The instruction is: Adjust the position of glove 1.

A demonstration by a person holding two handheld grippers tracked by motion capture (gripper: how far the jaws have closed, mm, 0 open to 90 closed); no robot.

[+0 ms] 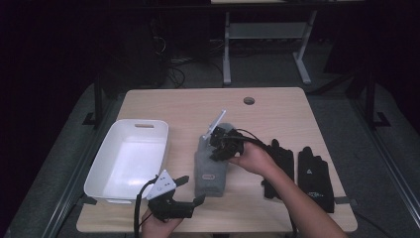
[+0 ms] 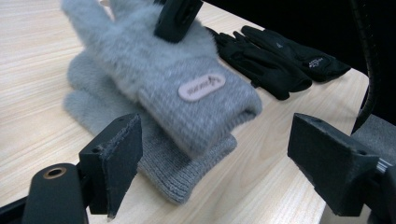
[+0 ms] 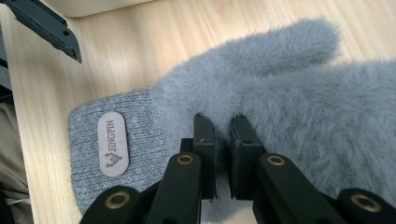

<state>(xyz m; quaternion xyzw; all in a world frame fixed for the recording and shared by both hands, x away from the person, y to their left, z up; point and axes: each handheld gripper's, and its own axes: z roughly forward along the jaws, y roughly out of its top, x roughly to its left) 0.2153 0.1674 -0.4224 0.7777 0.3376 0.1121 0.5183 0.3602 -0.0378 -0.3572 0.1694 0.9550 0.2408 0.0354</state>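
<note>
Bin (image 1: 129,159) sat at table (image 1: 277,106) left. Stacked mittens (image 1: 210,171) lay at centre, just right of bin; top mitten (image 2: 187,79) lay on lower mitten (image 2: 187,172). Two gloves (image 1: 297,171) lay side by side right of mittens. Left gripper (image 1: 190,191) hung near front edge, before bin and mittens. Right gripper (image 3: 223,126) sat on top mitten.

Both grippers black: left gripper (image 1: 190,191) carries grey three-cornered plate (image 1: 162,182), black cable; right gripper (image 3: 222,126) shows brass-ringed screws (image 3: 185,159), black cable. Forearms bare, no sleeves.
</note>
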